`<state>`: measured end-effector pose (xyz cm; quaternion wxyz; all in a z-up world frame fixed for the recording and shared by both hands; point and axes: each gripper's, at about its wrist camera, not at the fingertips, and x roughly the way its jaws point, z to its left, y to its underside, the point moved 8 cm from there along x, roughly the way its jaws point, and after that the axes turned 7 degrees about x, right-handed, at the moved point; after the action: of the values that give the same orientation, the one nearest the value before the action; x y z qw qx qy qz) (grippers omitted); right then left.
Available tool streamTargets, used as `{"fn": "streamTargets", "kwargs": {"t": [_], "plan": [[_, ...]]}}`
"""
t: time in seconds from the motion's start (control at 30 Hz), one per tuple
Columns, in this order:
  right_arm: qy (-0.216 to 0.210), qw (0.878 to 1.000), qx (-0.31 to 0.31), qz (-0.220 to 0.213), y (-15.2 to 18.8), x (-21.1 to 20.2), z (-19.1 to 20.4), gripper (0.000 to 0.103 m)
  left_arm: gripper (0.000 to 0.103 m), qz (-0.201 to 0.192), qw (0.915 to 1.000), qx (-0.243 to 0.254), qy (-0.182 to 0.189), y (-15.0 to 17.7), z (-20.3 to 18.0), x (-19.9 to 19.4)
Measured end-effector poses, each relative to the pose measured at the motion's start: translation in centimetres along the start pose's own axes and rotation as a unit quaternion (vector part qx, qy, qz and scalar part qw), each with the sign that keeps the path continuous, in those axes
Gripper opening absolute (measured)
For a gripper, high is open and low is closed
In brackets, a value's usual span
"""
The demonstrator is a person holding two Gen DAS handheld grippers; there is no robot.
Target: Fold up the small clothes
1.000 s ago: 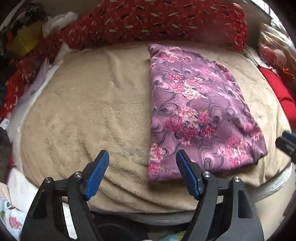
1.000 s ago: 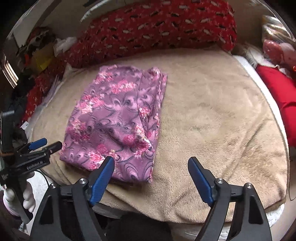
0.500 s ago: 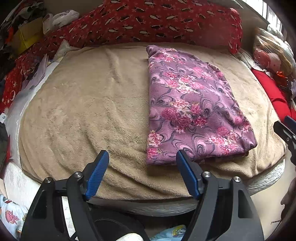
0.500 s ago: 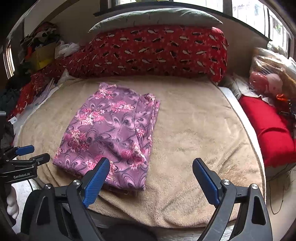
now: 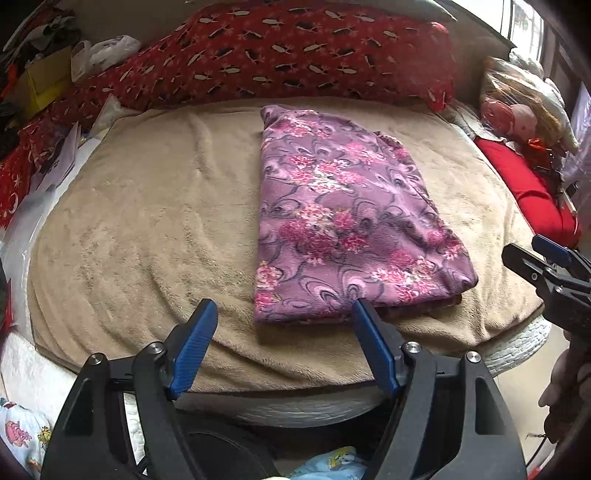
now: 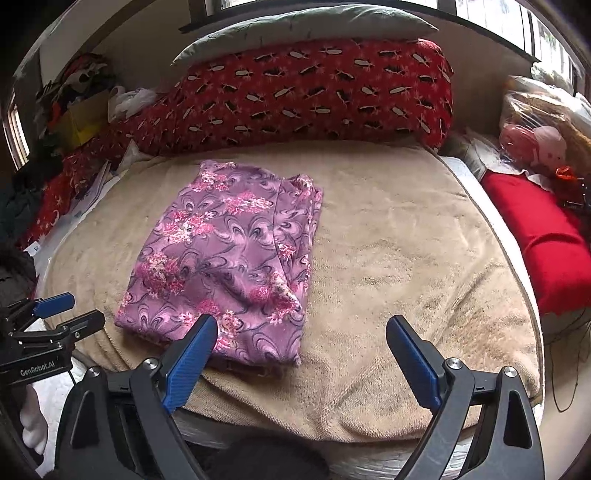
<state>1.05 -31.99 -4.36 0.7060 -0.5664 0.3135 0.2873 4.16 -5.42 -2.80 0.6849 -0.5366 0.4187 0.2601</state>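
- We find the purple floral garment (image 5: 343,221) lying folded into a flat oblong on the tan fleece blanket (image 5: 147,229) that covers the bed. In the right wrist view the same garment (image 6: 229,258) sits left of the blanket's middle, its folded layers showing along the right edge.
- We record the left gripper (image 5: 282,345) at 6 o'clock of its own view, jaws standing apart with nothing between them; the right blue pad overlaps the garment's near edge in the picture, but we cannot tell whether it touches the cloth.
- We record the right gripper (image 6: 310,360) at 6 o'clock of its view, jaws spread wide and empty, held above the blanket's near edge. Its left pad overlaps the garment's near corner in the picture.
- In the left wrist view the right gripper appears at 3 o'clock, just beyond the blanket's edge, clear of the garment.
- In the right wrist view the left gripper appears at 9 o'clock, beside the blanket's left edge, apart from the garment.
- A long red patterned pillow (image 6: 314,96) lies at 12 o'clock behind the blanket, with a grey pillow (image 6: 303,22) on top of it.
- A plain red cushion (image 6: 543,236) sits at 3 o'clock beside the bed.
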Motion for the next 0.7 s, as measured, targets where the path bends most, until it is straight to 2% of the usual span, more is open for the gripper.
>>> {"fn": "streamTargets", "kwargs": {"t": [0.2, 0.4, 0.7], "plan": [[-0.003, 1.0, 0.004, 0.001, 0.2, -0.2, 0.2, 0.094, 0.075, -0.011, 0.9998, 0.008, 0.013, -0.1, -1.5, -0.8], [-0.003, 1.0, 0.003, 0.001, 0.2, -0.5, 0.2, 0.094, 0.075, -0.013, 0.9995, 0.027, 0.009, 0.1, -2.7, -1.1], [0.011, 1.0, -0.005, -0.027, -0.1, -2.0, -0.3, 0.096, 0.075, -0.034, 0.999, 0.028, 0.002, -0.2, -3.7, -2.1]]}}
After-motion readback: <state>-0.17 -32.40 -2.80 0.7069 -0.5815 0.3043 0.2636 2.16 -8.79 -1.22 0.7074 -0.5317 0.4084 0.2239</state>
